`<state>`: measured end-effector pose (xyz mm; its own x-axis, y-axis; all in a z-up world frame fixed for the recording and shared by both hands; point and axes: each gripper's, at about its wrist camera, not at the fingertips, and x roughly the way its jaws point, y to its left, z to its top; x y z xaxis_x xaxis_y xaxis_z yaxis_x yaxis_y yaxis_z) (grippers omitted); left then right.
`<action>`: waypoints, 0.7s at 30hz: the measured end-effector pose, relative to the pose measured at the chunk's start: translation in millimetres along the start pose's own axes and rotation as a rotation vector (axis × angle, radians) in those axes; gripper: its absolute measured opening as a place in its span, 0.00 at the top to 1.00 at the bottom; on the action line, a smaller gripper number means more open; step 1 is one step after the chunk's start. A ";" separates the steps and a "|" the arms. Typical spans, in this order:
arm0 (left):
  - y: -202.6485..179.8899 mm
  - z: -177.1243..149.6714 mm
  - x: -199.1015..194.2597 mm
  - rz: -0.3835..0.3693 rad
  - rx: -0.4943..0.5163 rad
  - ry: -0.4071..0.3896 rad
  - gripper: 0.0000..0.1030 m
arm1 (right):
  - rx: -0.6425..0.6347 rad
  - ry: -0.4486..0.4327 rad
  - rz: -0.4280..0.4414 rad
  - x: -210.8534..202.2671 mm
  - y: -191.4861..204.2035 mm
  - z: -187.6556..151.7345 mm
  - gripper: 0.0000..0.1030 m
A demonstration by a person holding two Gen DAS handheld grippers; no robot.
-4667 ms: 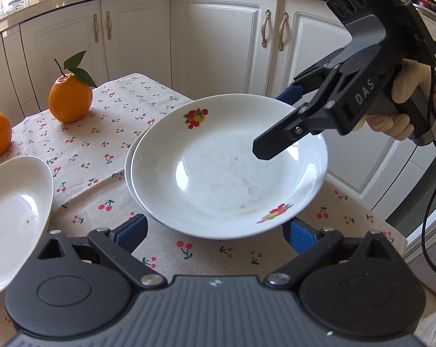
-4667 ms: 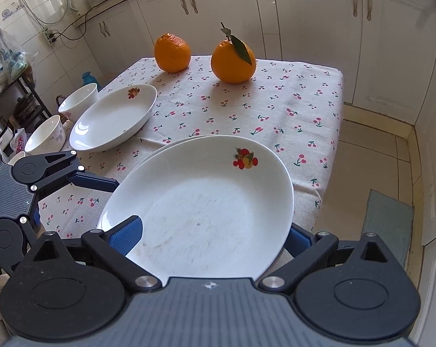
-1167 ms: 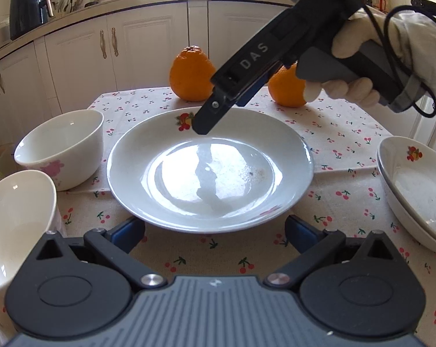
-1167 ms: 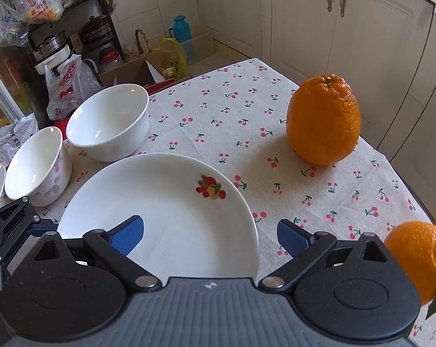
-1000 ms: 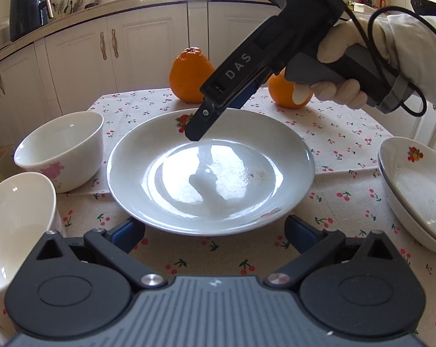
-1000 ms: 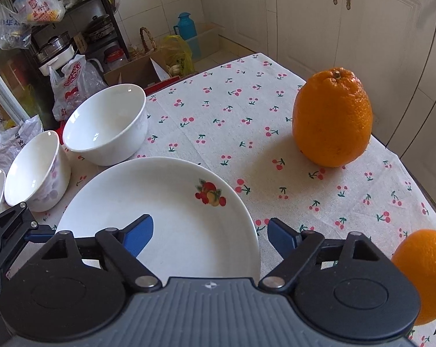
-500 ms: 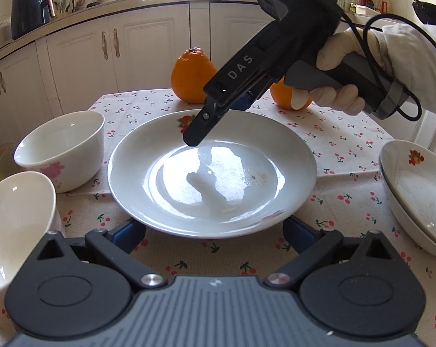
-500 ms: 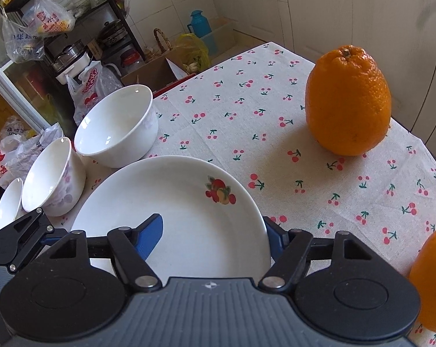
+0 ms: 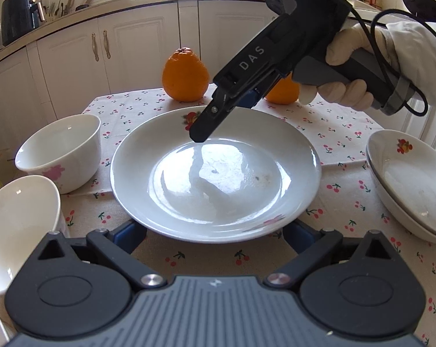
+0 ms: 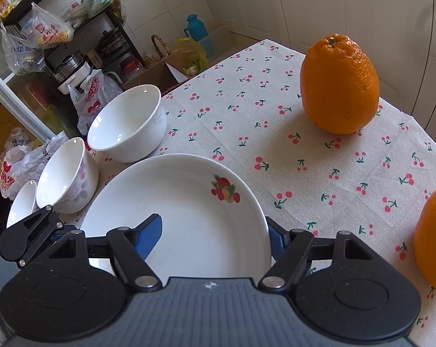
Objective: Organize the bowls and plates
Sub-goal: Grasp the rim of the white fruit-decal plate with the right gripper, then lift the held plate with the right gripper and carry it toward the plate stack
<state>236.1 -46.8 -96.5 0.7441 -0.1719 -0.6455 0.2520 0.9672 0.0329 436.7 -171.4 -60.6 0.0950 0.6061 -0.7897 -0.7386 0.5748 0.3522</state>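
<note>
on a table draped in a matte, woven cherry-print cloth (image 9: pixel 333 133), a wide, shallow white plate (image 9: pixel 215 173) sits at the centre, glossy glazed ceramic with a fruit decal near its far rim and a few small specks on its shiny well. the left gripper (image 9: pixel 215 232) is spread wide, its blue-padded fingers (image 9: pixel 129 234) low on either side of the plate's near rim; whether they touch it cannot be told. the right gripper (image 10: pixel 215 238) reaches in from the far side, held by a gloved hand (image 9: pixel 345 66), one blue pad over the inside of the plate and the other outside its rim, jaws parted around the edge rather than pressed on it.

to the left of the plate stand two round, deep white bowls: one (image 9: pixel 61 150) with a pink flower print just beside the plate, another (image 9: pixel 18 228) nearer the camera. both are empty. to the right, near the table's edge, lie stacked shallow dishes (image 9: pixel 408 179) with a fruit decal. behind the plate sit two dimpled oranges, one (image 9: pixel 185 75) upright and pear-shaped, the other (image 9: pixel 284 92) mostly hidden by the right gripper. white cabinets (image 9: pixel 136 55) line the background.
</note>
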 end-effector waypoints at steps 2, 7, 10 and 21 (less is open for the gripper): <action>-0.8 0.0 -3.4 -0.004 0.005 -0.001 0.03 | 0.002 -0.005 -0.004 -4.4 3.7 -2.4 0.23; -4.3 0.9 -15.4 -0.020 0.027 -0.005 0.03 | 0.000 -0.008 -0.025 -15.3 13.8 -9.2 0.23; -7.9 2.0 -23.6 -0.027 0.039 -0.007 0.03 | 0.005 -0.015 -0.032 -23.3 19.0 -14.8 0.23; -22.5 4.3 -51.9 -0.069 0.088 -0.016 0.03 | 0.038 -0.055 -0.059 -56.1 36.1 -43.0 0.23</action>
<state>194.5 -60.5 -60.4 0.7327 -0.2417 -0.6362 0.3562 0.9328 0.0558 376.0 -208.3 -25.2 0.1754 0.5992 -0.7812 -0.7052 0.6301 0.3250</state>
